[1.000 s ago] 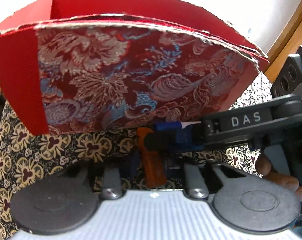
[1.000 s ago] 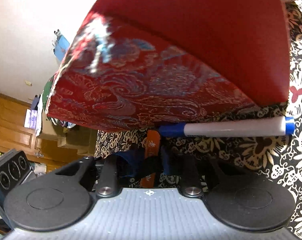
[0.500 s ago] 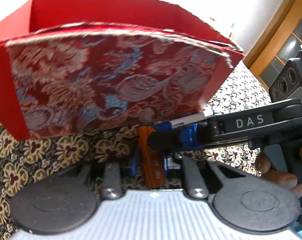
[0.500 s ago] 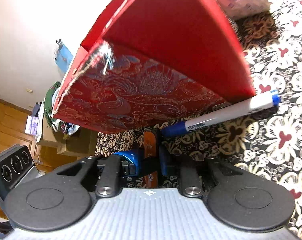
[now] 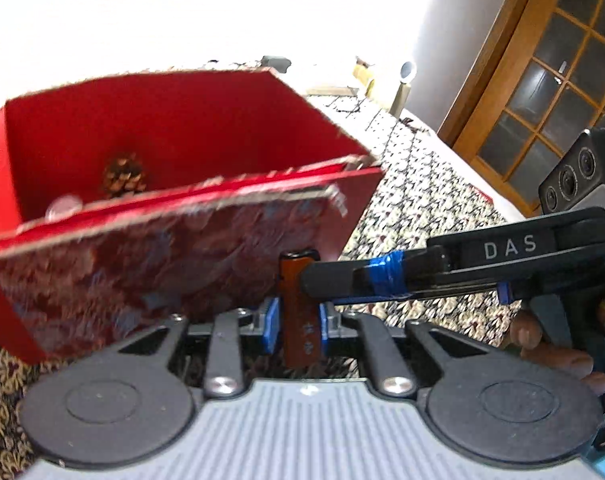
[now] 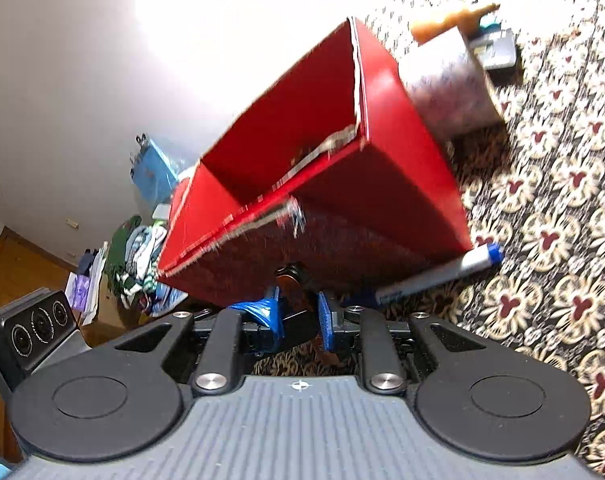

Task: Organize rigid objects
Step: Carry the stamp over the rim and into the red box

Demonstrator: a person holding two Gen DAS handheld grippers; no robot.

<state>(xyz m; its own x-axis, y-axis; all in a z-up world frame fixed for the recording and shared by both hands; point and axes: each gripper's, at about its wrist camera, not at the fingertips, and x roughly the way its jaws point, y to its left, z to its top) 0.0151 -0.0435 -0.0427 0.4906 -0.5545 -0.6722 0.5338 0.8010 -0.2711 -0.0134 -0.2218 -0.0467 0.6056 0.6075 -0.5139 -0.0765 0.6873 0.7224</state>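
Left gripper point(image 5: 298, 316): blue-padded jaws closed on a slim brown stick-shaped item point(image 5: 299, 312), held upright between the pads. Right gripper point(image 6: 298, 312): enters the left view from the right as a black, blue-taped finger point(image 5: 382, 278) reaching across to the same brown item; in its own view the blue pads flank the item, but whether they press on it cannot be told. A person's fingers point(image 5: 558, 344) wrap the right handle. Red box point(image 5: 174, 208): open-topped, brocade-patterned front, standing just beyond both grippers on the desk; inside, a pine cone point(image 5: 124, 176) and a small clear round object point(image 5: 64, 205). Blue-capped white marker point(image 6: 434, 276): lying on the desk against the box's lower edge. Desk point(image 6: 550, 240): covered in a dark cloth with cream floral motifs; a pale cylindrical container point(image 6: 450, 88) stands behind the box. Room: white wall, wooden glazed door point(image 5: 542, 80), heap of clothing point(image 6: 138, 256) on a wood floor, blue item point(image 6: 154, 168) against the wall.
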